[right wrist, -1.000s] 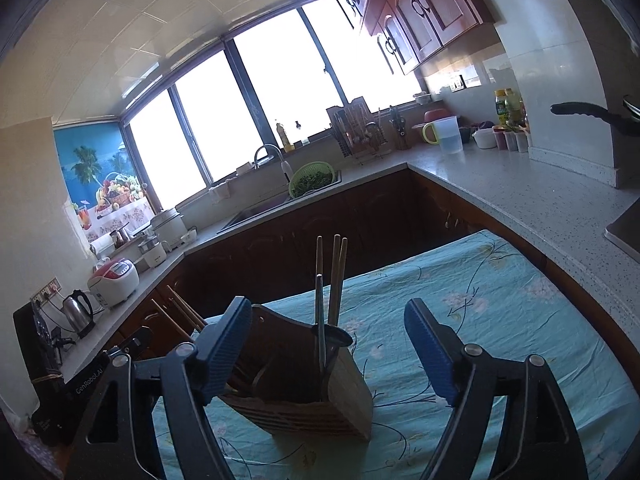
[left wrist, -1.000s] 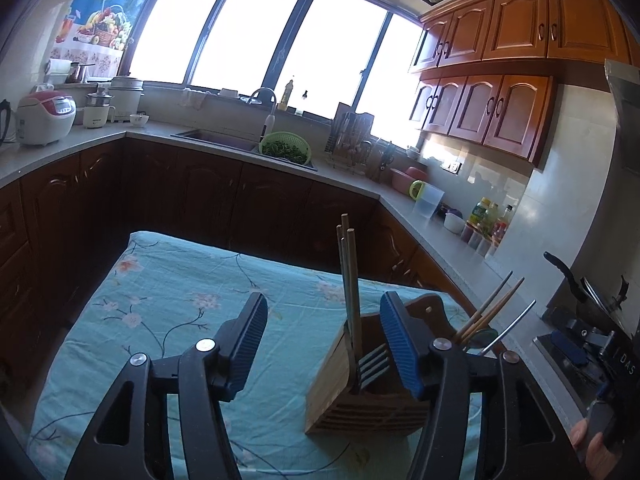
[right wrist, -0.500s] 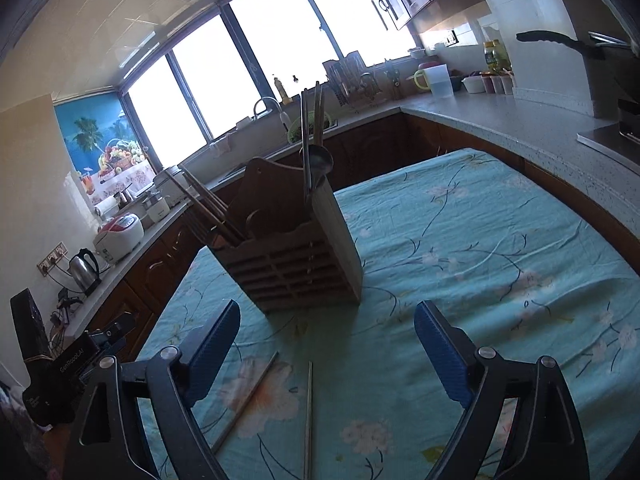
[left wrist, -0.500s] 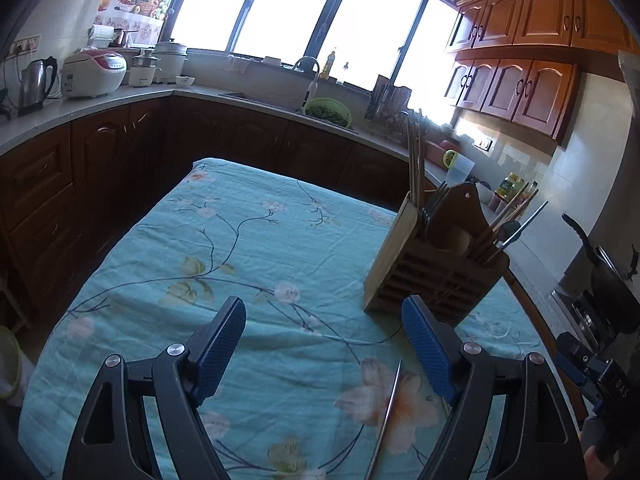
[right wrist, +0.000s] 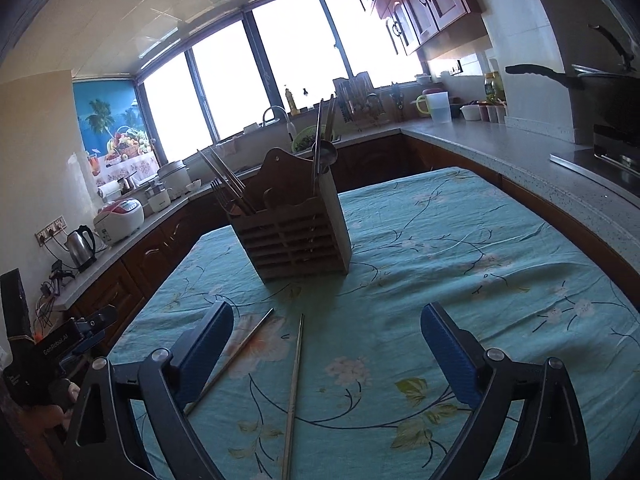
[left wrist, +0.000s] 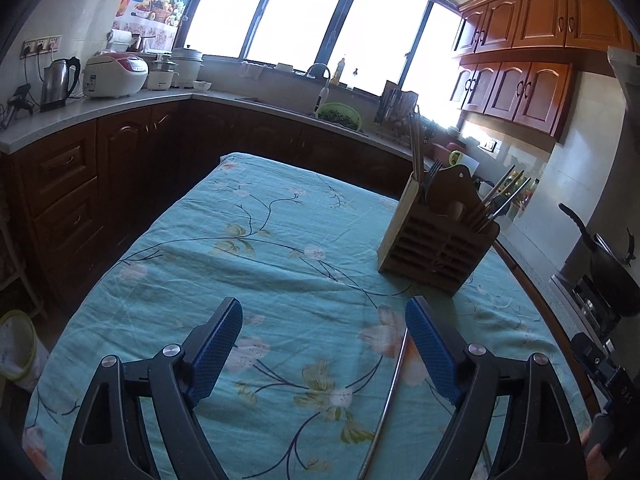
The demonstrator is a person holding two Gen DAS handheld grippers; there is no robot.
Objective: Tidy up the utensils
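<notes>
A slatted wooden utensil holder [left wrist: 436, 248] [right wrist: 296, 240] stands on the teal flowered tablecloth [left wrist: 256, 248] [right wrist: 460, 248], with chopsticks, a fork and a spoon sticking out of its compartments. Two metal chopsticks [right wrist: 294, 384] [right wrist: 232, 360] lie loose on the cloth in front of it; one chopstick [left wrist: 386, 404] shows in the left wrist view. My left gripper [left wrist: 324, 344] hovers low over the cloth, jaws opening, nothing between them. My right gripper [right wrist: 326, 348] is also opening, with one chopstick lying on the cloth under the gap and the other beside its left finger [right wrist: 204, 348].
Dark wooden cabinets and a pale counter [left wrist: 100, 102] wrap around the table, with a kettle [left wrist: 56, 80], rice cooker [left wrist: 116, 76] and sink [left wrist: 320, 80]. A black pan [left wrist: 612, 268] sits on the stove at right. A bin [left wrist: 16, 344] stands on the floor at left.
Both grippers have pulled back from the holder and sunk toward the cloth, their jaws spreading wider. The holder now sits farther off, and the loose chopsticks have come into view.
</notes>
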